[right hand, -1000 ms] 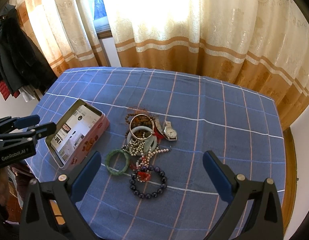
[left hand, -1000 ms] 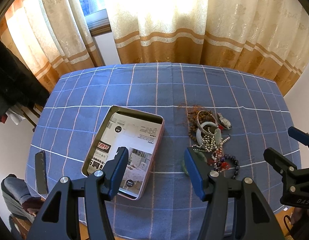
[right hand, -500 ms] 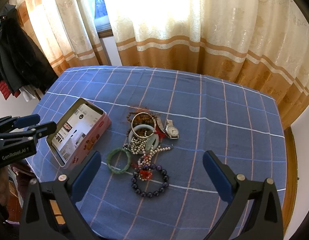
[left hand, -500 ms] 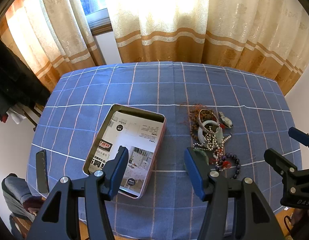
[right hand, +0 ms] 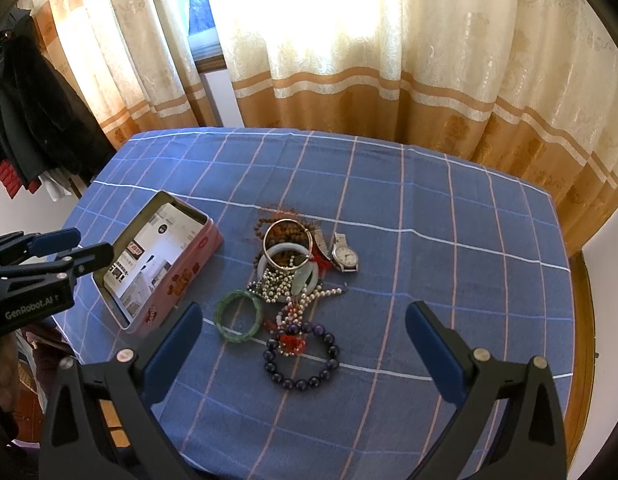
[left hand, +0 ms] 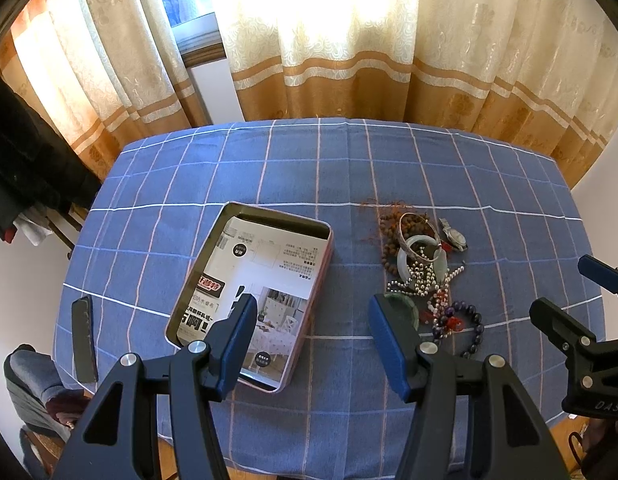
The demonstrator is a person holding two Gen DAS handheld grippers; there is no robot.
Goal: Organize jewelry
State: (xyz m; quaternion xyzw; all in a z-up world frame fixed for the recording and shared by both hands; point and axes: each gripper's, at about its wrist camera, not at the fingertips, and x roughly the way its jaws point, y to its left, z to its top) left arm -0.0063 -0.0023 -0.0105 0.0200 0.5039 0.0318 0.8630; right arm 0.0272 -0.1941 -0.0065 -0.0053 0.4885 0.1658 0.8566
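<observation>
Sunlit curtains (right hand: 349,60) back a surface (right hand: 429,208) under blue checked cloth, where the jewelry (right hand: 293,276) lies heaped near the middle: green bangle (right hand: 239,316), dark bead bracelet (right hand: 301,360), pearls, watch (right hand: 345,256). Just beside it sits an open tin (left hand: 253,292), probably its destination, holding only a printed sheet. Left gripper (left hand: 309,344) and right gripper (right hand: 305,352) hover spread wide, empty.
</observation>
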